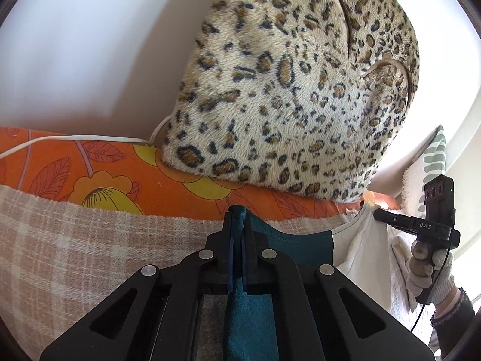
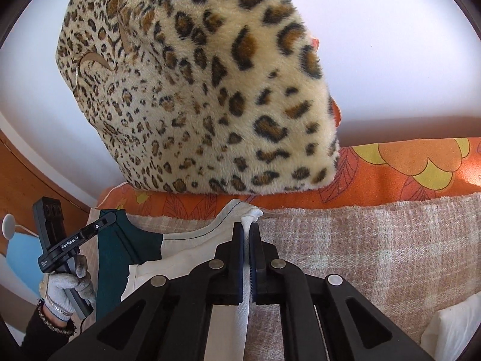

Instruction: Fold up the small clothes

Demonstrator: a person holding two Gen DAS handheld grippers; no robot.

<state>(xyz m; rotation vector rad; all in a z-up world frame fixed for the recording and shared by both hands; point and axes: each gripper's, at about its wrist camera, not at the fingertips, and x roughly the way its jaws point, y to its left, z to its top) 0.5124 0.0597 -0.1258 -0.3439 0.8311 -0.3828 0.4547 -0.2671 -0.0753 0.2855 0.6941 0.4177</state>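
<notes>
A small teal-and-white garment (image 1: 303,246) lies over a pink plaid blanket (image 1: 90,240). My left gripper (image 1: 238,219) is shut on the garment's teal edge. My right gripper (image 2: 248,227) is shut on its white edge (image 2: 251,215). The two grips sit side by side along the top edge. In the right wrist view the teal part (image 2: 120,258) runs to the left, where the left gripper (image 2: 105,219) pinches it. In the left wrist view the right gripper (image 1: 378,215) shows at the right, pinching the white part (image 1: 360,246).
A large leopard-print plush cushion (image 1: 294,90) stands close ahead on an orange flowered sheet (image 1: 105,174), against a white wall. A white cable (image 1: 75,138) runs along the sheet. A leaf-print pillow (image 1: 433,162) is at the far right. A wooden headboard (image 2: 39,174) is left.
</notes>
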